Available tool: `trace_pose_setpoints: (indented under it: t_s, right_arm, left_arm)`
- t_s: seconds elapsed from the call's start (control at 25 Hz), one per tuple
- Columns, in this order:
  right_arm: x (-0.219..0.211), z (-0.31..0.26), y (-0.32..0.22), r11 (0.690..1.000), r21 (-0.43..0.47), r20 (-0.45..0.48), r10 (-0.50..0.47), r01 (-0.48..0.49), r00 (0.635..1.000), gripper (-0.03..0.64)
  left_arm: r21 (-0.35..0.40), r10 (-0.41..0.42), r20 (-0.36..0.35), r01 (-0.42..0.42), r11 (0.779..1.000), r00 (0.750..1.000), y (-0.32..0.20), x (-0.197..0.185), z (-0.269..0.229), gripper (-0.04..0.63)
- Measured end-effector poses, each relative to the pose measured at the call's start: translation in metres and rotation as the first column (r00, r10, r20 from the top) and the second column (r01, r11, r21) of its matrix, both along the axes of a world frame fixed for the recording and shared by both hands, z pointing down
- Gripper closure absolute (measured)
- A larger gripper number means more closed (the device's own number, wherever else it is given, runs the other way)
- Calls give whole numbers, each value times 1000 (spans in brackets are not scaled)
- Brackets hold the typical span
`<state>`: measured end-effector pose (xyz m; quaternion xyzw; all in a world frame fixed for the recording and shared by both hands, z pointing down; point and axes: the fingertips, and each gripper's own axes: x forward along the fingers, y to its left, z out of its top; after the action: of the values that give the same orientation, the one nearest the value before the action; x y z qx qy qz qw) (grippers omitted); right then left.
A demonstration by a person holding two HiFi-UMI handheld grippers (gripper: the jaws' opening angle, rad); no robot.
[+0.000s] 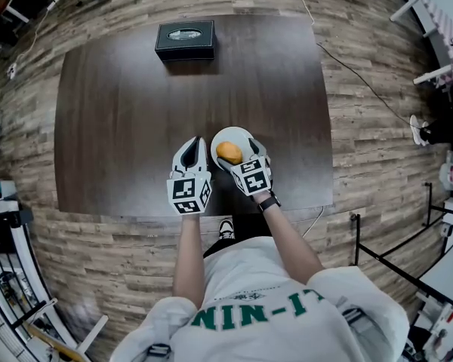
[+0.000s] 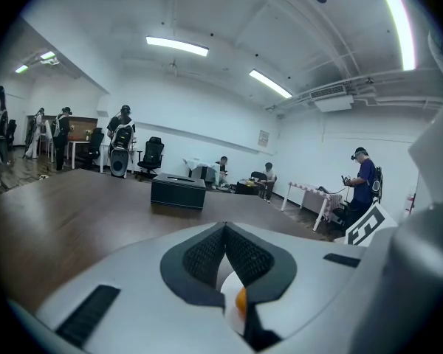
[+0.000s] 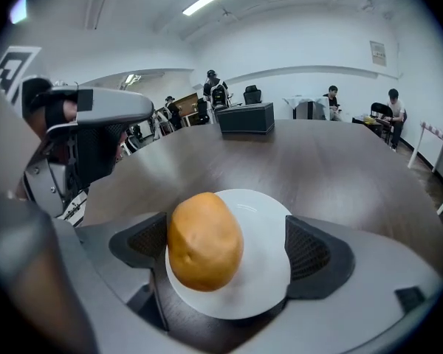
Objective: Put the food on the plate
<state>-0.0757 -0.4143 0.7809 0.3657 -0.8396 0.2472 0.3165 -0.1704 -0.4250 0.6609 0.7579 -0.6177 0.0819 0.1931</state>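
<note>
In the head view, a dark brown wooden table [image 1: 136,127] is seen from above, with a black rectangular box [image 1: 185,41] near its far edge. A round white plate [image 1: 238,136] is set close to the near edge, and a rounded orange-brown piece of food [image 1: 229,152] is seen on its near left part. The right gripper [image 1: 245,157] is held at the plate, with a jaw on either side of the food. The left gripper [image 1: 191,145] is held just beside the plate, on its left, with its jaws drawn to a point.

In the left gripper view, the left gripper [image 2: 225,234] is shown with its jaws pressed together and nothing between them. Below the pads, a sliver of the plate [image 2: 227,282] and of the food [image 2: 241,299] is glimpsed. The box [image 2: 178,192] is seen farther off on the table [image 2: 74,212].

In the right gripper view, the right gripper [image 3: 225,249] is shown with its jaws spread wide. The food [image 3: 204,240] is seen lying on the left part of the plate [image 3: 269,242], between the pads. The right pad [image 3: 310,253] is clearly apart from the food; whether the left pad [image 3: 144,243] is touched by it cannot be told. The left gripper [image 3: 81,139] is seen at the left, and the box [image 3: 244,118] at the far side of the table [image 3: 340,175].
</note>
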Motion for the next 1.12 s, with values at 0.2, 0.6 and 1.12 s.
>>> trace_pose_setpoints:
  t_s: [0.2, 0.6, 1.12]
  right_arm:
    - [14, -24, 6, 997, 43, 31, 66, -68, 997, 118]
    - [50, -97, 16, 963, 179, 96, 187, -202, 978, 216]
    - [74, -245, 75, 867, 395, 273, 203, -302, 940, 371]
  left_arm:
    - [16, 10, 2, -10, 1000, 1000, 12, 3, -10, 583]
    - [86, 55, 19, -57, 995, 998, 35, 19, -56, 583]
    - [219, 101, 62, -113, 969, 993, 94, 39, -138, 583]
